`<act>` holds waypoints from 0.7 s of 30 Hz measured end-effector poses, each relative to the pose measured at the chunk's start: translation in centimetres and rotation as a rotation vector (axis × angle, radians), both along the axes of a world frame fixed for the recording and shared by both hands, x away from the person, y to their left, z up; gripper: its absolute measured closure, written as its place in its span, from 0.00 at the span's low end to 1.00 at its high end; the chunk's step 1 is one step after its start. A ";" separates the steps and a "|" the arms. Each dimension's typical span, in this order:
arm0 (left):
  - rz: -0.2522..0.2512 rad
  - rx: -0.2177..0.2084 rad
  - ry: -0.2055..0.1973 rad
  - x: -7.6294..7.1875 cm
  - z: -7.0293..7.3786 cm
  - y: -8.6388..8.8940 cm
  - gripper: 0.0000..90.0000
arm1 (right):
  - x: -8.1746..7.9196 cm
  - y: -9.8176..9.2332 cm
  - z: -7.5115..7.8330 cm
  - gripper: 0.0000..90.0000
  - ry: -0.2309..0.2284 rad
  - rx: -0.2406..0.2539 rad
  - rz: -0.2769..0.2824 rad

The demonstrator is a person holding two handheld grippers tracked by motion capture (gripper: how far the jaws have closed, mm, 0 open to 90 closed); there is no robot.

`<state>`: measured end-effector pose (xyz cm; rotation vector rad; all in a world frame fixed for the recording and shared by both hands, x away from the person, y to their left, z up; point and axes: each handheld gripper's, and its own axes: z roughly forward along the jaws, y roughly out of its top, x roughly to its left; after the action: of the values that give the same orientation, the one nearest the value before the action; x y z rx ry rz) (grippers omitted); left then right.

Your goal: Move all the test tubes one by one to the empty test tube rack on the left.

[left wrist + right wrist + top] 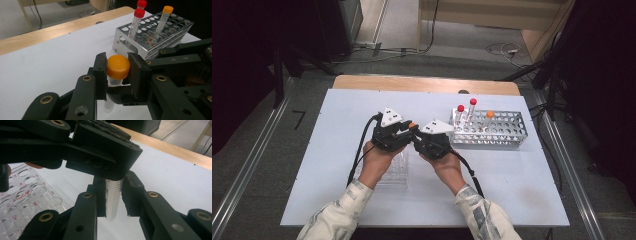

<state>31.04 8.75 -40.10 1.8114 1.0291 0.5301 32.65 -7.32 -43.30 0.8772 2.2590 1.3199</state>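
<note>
The white table point(337, 200) carries everything, its wooden far edge bare. On its right side stands a metal rack point(507, 131) holding three capped tubes: two red-capped point(460, 109) at the left end and one orange-capped point(490, 115) further along; the other holes look vacant. A clear plastic rack point(396, 172) lies under the left hand, mostly hidden by it in the high view; in the right gripper view its visible holes hold nothing. The two grippers meet at mid-table. The right gripper point(113, 197) is clamped on the body of a clear tube point(113, 200), whose upper end is hidden behind the other gripper. The left gripper point(117, 68) has its pads against that tube's orange cap point(118, 67); the lower tube is cut off behind the jaws
</note>
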 end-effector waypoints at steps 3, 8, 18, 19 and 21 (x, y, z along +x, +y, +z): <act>0.003 0.001 -0.006 0.0 0.1 0.0 0.78 | 0.0 0.0 0.0 0.75 0.002 0.004 0.002; 0.013 0.002 -0.017 0.0 0.4 0.3 0.79 | 0.2 -0.2 0.1 0.59 0.025 0.009 0.025; 0.060 -0.005 -0.029 0.3 1.1 1.6 0.79 | 0.3 -1.3 0.8 0.48 0.036 0.032 0.022; 0.063 -0.005 -0.029 0.2 1.2 1.8 0.79 | 0.3 -1.4 0.8 0.48 0.037 0.033 0.017; 0.072 -0.008 -0.032 0.2 1.3 2.1 0.79 | 0.3 -1.7 1.0 0.48 0.036 0.041 0.016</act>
<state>31.29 10.88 -38.79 1.7585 1.0763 0.5964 32.91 -9.01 -42.34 0.9057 2.2786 1.3727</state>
